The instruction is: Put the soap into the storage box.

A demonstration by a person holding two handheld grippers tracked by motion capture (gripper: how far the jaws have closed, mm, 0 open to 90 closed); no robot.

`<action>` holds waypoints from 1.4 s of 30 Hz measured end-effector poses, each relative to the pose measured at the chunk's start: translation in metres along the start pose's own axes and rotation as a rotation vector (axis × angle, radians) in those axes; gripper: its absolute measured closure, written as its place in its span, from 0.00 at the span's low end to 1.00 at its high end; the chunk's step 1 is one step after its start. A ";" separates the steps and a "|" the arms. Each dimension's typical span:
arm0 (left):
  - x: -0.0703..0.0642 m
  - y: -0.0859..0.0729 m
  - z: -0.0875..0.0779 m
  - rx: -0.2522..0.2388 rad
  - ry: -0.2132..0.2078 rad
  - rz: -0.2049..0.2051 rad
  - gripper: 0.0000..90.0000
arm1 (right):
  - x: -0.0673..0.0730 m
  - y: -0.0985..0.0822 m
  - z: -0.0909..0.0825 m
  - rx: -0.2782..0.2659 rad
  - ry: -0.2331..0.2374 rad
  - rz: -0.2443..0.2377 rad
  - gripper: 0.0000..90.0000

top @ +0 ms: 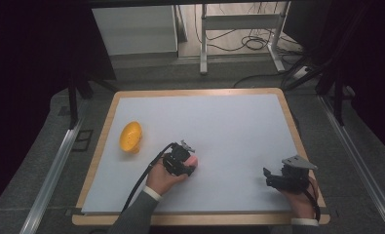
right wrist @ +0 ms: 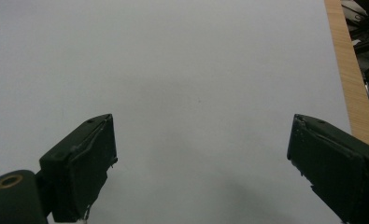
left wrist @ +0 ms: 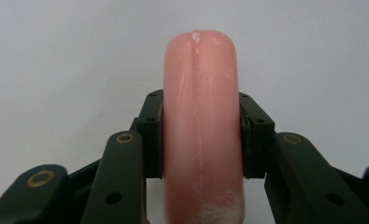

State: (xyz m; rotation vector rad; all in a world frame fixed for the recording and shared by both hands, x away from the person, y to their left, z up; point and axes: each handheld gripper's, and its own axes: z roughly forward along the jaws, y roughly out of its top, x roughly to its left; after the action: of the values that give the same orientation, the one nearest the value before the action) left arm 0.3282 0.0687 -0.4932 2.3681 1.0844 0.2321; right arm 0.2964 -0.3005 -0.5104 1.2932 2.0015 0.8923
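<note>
Sausage point(left wrist: 202, 130) upright mid-frame, clamped between left gripper point(left wrist: 202, 140) pads (tip poking above); right gripper point(right wrist: 201, 163) wide open, empty.

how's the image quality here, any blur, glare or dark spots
High view: dim, surroundings nearly black, white table sheet evenly lit. Left gripper view: pink sausage sharp, faint sheen, no harsh glare. Right gripper view: jaws slightly soft, a soft shadow on the sheet between them.
</note>
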 end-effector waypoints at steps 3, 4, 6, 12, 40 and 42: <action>0.004 -0.001 -0.006 -0.017 0.012 -0.007 0.67 | 0.000 0.000 0.000 -0.001 -0.001 0.001 0.09; 0.006 -0.002 -0.007 -0.021 0.021 -0.004 0.67 | 0.000 0.000 0.001 0.000 -0.001 0.000 0.09; 0.010 -0.004 -0.012 -0.032 0.025 -0.007 0.67 | -0.001 -0.001 0.001 0.003 -0.002 0.001 0.09; 0.018 -0.010 -0.018 -0.034 0.023 -0.020 0.67 | 0.000 0.000 0.001 0.001 -0.002 0.000 0.09; 0.065 -0.032 -0.049 -0.057 0.093 -0.085 0.67 | -0.001 -0.002 0.001 -0.002 -0.011 -0.001 0.09; 0.068 -0.033 -0.052 -0.063 0.095 -0.091 0.67 | -0.001 -0.002 0.001 0.000 -0.009 -0.003 0.09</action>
State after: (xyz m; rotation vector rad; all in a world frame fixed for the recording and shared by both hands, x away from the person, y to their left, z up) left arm 0.3333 0.1573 -0.4703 2.2660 1.2083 0.3434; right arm 0.2969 -0.3015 -0.5124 1.2914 1.9959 0.8841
